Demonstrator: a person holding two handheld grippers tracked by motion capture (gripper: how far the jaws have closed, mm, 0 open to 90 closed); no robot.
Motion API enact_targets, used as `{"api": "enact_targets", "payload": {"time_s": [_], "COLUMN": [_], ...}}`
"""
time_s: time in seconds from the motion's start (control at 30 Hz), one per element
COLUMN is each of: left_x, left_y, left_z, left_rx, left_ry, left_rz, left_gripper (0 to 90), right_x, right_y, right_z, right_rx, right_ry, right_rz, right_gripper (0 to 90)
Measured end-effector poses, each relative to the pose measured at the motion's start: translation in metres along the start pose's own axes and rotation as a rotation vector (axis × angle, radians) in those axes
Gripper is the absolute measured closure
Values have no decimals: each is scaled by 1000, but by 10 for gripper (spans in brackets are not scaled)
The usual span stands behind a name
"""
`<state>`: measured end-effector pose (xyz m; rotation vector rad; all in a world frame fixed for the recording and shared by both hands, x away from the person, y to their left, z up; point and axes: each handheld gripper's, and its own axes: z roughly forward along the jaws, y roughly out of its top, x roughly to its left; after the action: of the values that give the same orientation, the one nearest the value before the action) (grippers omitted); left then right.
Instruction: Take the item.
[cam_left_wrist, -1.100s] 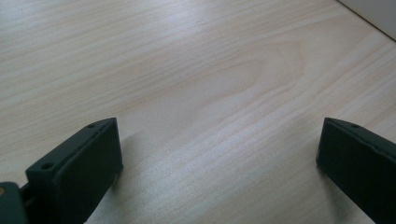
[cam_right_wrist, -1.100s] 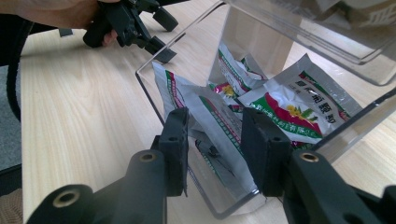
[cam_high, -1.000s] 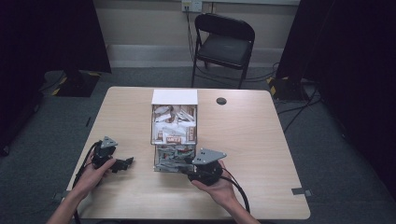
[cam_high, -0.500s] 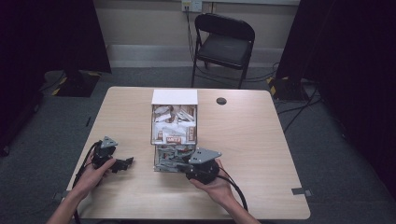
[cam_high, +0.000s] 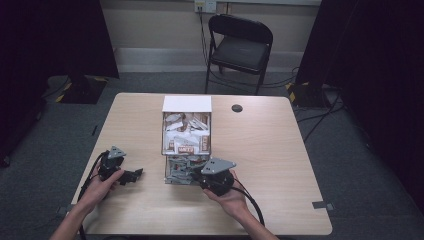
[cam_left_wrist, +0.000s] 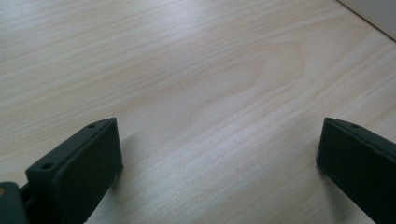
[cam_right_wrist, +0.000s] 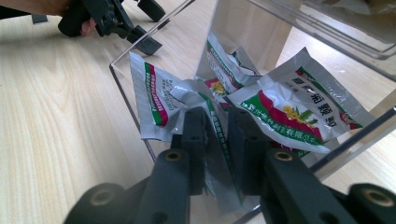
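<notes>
We are at the clear acrylic two-tier bin (cam_high: 186, 150) in the middle of the pale wooden desk (cam_high: 280, 150), and our right tongs (cam_right_wrist: 217, 123) have just been closing inside its lower tray, with a silver foil sachet with green and red print (cam_right_wrist: 161, 100) between the jaws. In the right gripper view the pads sit narrow on the sachet's crumpled edge, so we judge the pinch is made. More sachets of the same print (cam_right_wrist: 289, 112) lie just behind it in that tray, one overlapping our target.

Our left tongs (cam_left_wrist: 217, 154) rest wide apart and empty over bare desk, to the left of the bin; in the high view they (cam_high: 132, 175) point towards it.

To do this step well, we should keep the grip on the foil seam, not the slippery middle, and draw the sachet out through the open front, low and level, clear of the tray's wall. Go slowly, so the overlapping neighbour slides off and does not come along.
</notes>
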<state>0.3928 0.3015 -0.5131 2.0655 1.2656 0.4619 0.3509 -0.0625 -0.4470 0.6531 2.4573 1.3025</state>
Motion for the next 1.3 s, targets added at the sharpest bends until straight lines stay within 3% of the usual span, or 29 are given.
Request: {"api": "enact_targets", "payload": {"time_s": [0.37, 0.93, 1.3], "left_x": [0, 0, 0], "left_y": [0, 0, 0], "left_z": [0, 0, 0], "left_rx": [0, 0, 0], "left_ry": [0, 0, 0], "left_rz": [0, 0, 0], "left_gripper": [0, 0, 0], "right_x": [-1, -3, -5], "right_y": [0, 8, 9], "right_z": [-1, -12, -19], "right_rx": [-24, -83, -106], "right_ry": [-10, 7, 21], "right_rz": [-15, -19, 7], "right_gripper": [885, 897, 899]}}
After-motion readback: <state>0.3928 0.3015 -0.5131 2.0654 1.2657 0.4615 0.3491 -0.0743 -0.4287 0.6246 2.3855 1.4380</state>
